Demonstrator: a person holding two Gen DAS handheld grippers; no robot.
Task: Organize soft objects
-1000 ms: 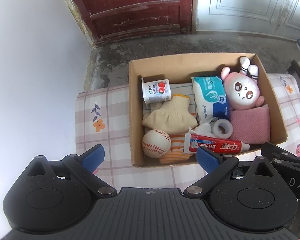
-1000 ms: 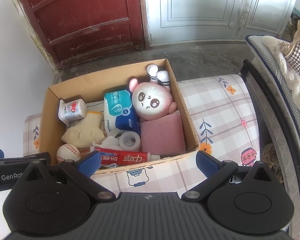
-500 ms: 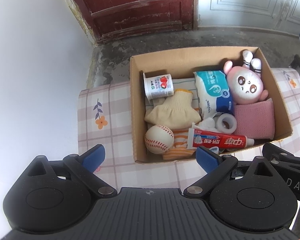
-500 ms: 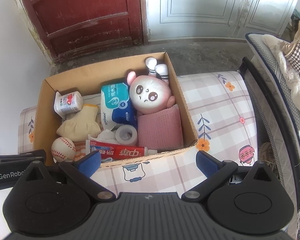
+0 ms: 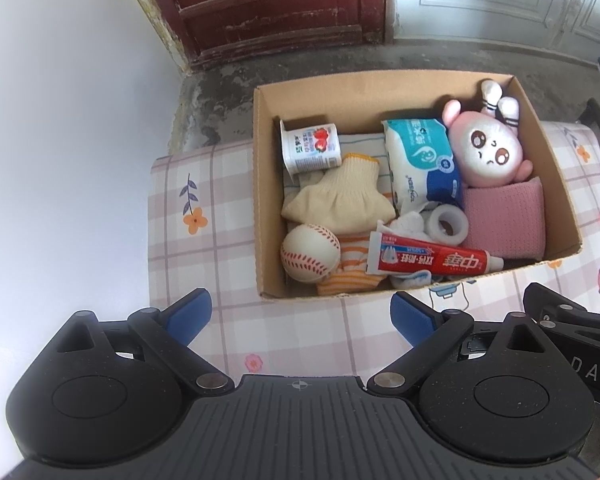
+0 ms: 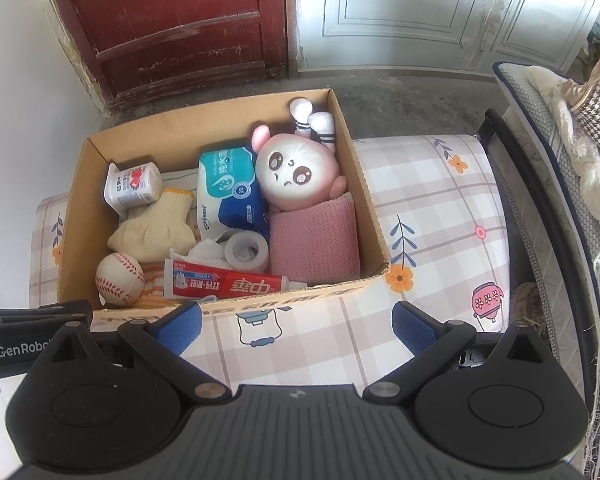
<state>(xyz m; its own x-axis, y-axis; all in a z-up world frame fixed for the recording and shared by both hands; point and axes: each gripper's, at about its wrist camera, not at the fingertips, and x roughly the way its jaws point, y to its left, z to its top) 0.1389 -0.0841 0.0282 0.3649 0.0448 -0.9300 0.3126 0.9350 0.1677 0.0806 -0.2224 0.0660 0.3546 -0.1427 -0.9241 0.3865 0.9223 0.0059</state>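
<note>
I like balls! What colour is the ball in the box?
White baseball with red stitching, clearest in the left wrist view.

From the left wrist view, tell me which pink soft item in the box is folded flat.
The pink towel, a plain knitted slab in the box's near right corner. The pink plush doll behind it is rounded, with a face and striped feet.

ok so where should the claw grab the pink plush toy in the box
Take the pink plush toy by its round head, coming straight down from above. The head is the highest, most exposed part; its body is tucked behind the pink cloth, and the cardboard box wall blocks a side approach. Span the head from near to far, since the tissue pack crowds one side. The open right claw looks nearer.
</note>
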